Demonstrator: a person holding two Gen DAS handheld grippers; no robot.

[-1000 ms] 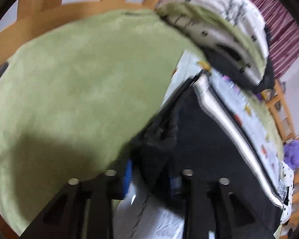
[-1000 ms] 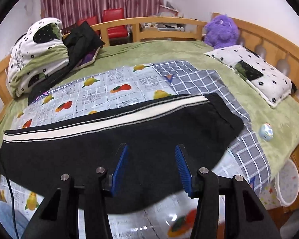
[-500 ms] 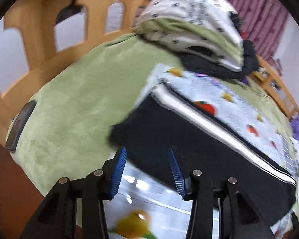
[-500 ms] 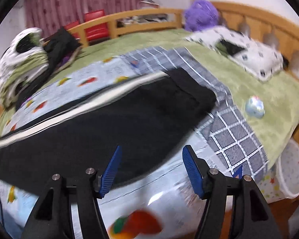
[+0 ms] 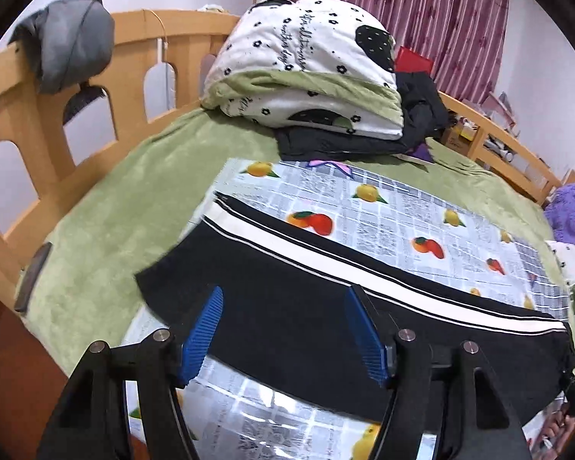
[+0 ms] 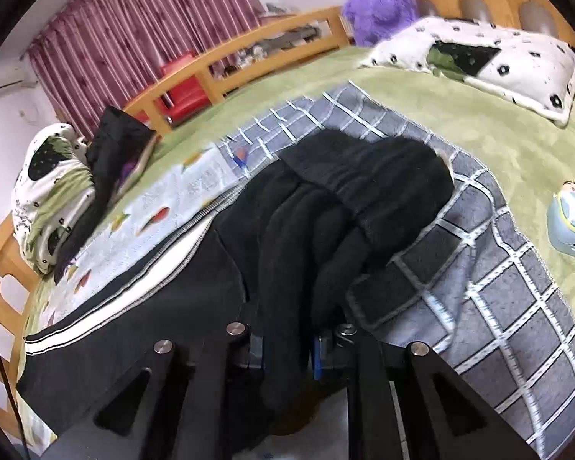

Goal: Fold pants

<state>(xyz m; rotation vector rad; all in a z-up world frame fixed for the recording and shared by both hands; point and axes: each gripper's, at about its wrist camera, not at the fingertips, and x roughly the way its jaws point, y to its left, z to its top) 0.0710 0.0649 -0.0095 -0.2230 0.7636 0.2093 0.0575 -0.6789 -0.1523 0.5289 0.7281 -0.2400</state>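
Black pants [image 5: 310, 299] with a white side stripe lie flat along the fruit-print sheet [image 5: 395, 207] on the bed. My left gripper [image 5: 287, 329] is open and empty, hovering over the near edge of the pants at their left end. In the right wrist view my right gripper [image 6: 285, 349] is shut on the pants [image 6: 333, 207], whose right end is bunched and lifted off the grey checked blanket [image 6: 490, 291].
A folded floral quilt [image 5: 306, 65] on dark clothes sits at the far left. A floral pillow [image 6: 487, 57], purple plush toy [image 6: 379, 4] and small blue toy [image 6: 573, 222] lie on the green bedspread [image 5: 107, 222]. A wooden rail [image 5: 69, 88] rings the bed.
My left gripper let go of the pants and opened wide above them. My right gripper, open half a second ago, has closed on the right end of the pants and gathered it up.
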